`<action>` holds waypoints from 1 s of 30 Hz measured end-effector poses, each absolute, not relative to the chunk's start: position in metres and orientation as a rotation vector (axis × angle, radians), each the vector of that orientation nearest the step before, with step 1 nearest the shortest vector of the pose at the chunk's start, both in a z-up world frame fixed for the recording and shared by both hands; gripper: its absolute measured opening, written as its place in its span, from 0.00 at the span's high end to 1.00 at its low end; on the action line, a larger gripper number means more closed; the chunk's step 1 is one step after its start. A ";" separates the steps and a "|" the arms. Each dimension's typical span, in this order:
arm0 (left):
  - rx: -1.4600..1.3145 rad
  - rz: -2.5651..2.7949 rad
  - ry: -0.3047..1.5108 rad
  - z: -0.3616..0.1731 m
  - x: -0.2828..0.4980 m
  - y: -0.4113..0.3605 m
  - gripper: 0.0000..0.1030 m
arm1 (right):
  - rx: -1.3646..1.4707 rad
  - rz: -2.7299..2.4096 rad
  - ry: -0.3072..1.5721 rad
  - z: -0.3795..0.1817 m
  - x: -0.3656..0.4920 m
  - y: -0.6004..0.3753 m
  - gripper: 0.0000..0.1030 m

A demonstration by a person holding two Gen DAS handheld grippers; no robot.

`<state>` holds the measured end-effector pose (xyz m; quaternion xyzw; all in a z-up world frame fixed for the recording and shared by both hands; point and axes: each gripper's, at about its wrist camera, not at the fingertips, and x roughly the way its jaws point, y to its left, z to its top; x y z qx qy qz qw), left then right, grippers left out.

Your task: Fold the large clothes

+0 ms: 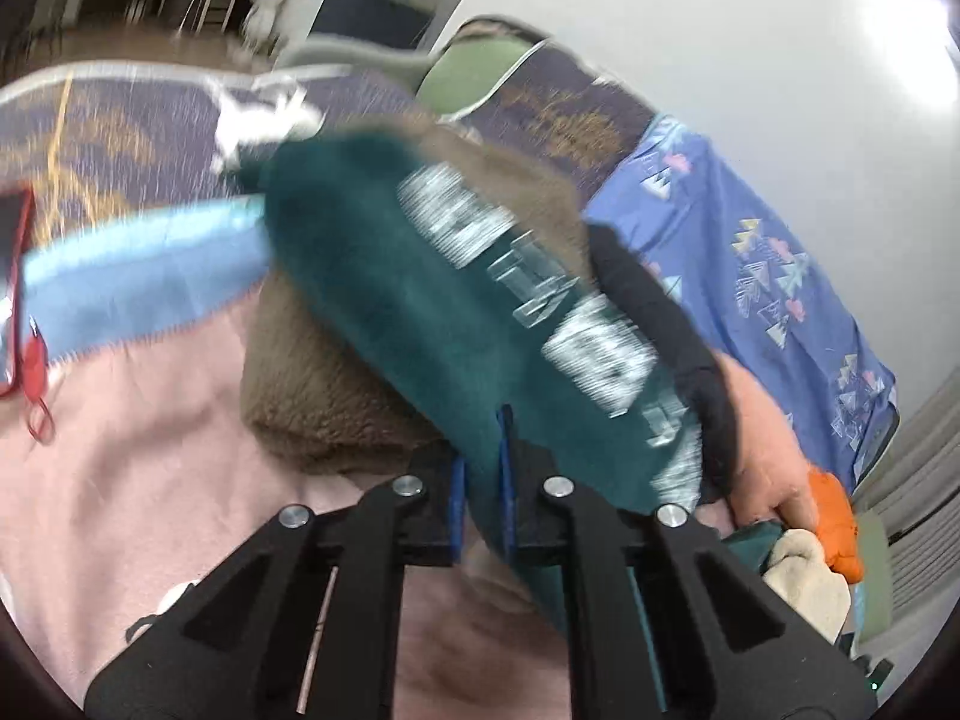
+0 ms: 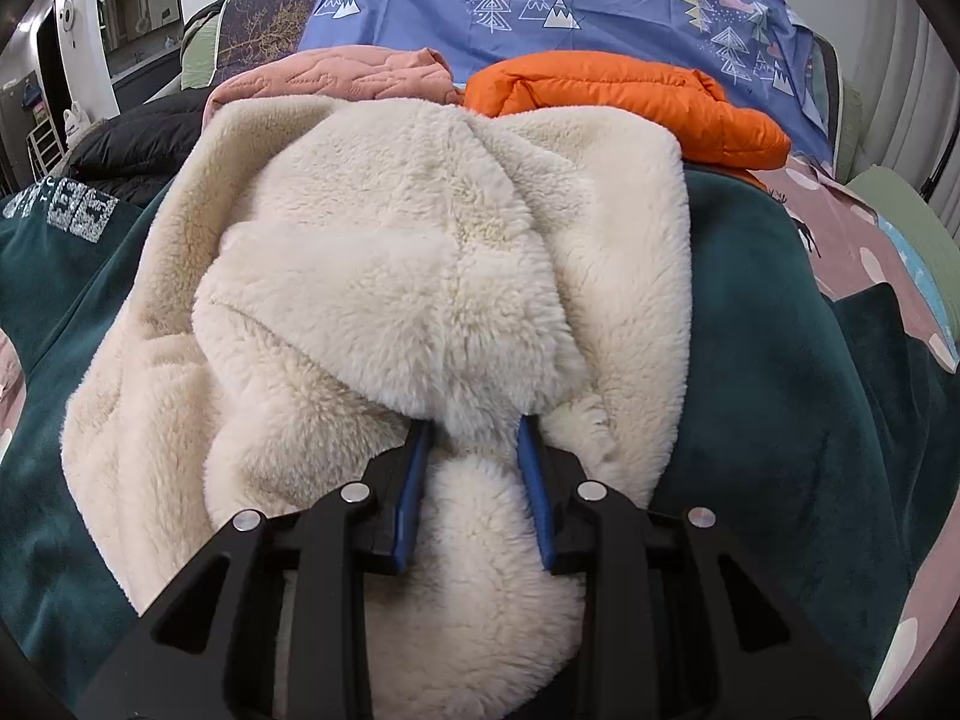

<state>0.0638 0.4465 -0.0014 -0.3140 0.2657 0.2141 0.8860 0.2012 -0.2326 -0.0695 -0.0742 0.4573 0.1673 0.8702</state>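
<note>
A dark teal garment with white lettering has a cream fleece lining. In the left wrist view my left gripper is shut on a fold of the teal sleeve and holds it lifted, blurred by motion. In the right wrist view my right gripper is closed on a bunch of the cream fleece, with the teal outer fabric spread on both sides. The fleece hides the fingertips.
A brown fleece garment lies on a pink blanket. An orange puffer jacket, a pink quilted garment and a black jacket lie at the back. A blue tree-print sheet lies behind. A red-cased phone is at left.
</note>
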 end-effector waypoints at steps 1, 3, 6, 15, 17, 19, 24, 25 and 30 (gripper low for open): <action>-0.629 0.438 0.533 0.011 0.065 0.439 0.92 | -0.151 0.353 0.957 -0.070 0.201 -0.233 0.70; -0.554 0.429 0.512 0.033 0.069 0.422 0.92 | -0.142 0.361 0.963 -0.069 0.204 -0.237 0.70; -0.381 0.361 0.478 0.077 0.099 0.366 0.92 | -0.106 0.387 0.981 -0.066 0.207 -0.243 0.70; 0.279 -0.156 0.483 0.086 0.148 0.089 0.91 | 0.117 0.418 0.900 -0.006 0.193 -0.322 0.70; 0.442 -0.253 0.528 0.051 0.147 0.032 0.90 | 0.135 0.397 0.879 0.006 0.187 -0.344 0.70; 0.591 -0.347 0.614 0.009 0.144 -0.016 0.87 | 0.141 0.371 0.868 0.015 0.182 -0.361 0.69; 0.818 -0.392 0.635 -0.051 0.116 -0.056 0.58 | 0.050 0.382 0.852 0.031 0.170 -0.368 0.66; 0.859 -0.368 0.607 -0.056 0.108 -0.059 0.55 | 0.028 0.399 0.844 0.035 0.168 -0.363 0.65; 0.907 -0.357 0.551 -0.042 0.086 -0.052 0.42 | -0.123 0.547 0.775 0.060 0.155 -0.313 0.63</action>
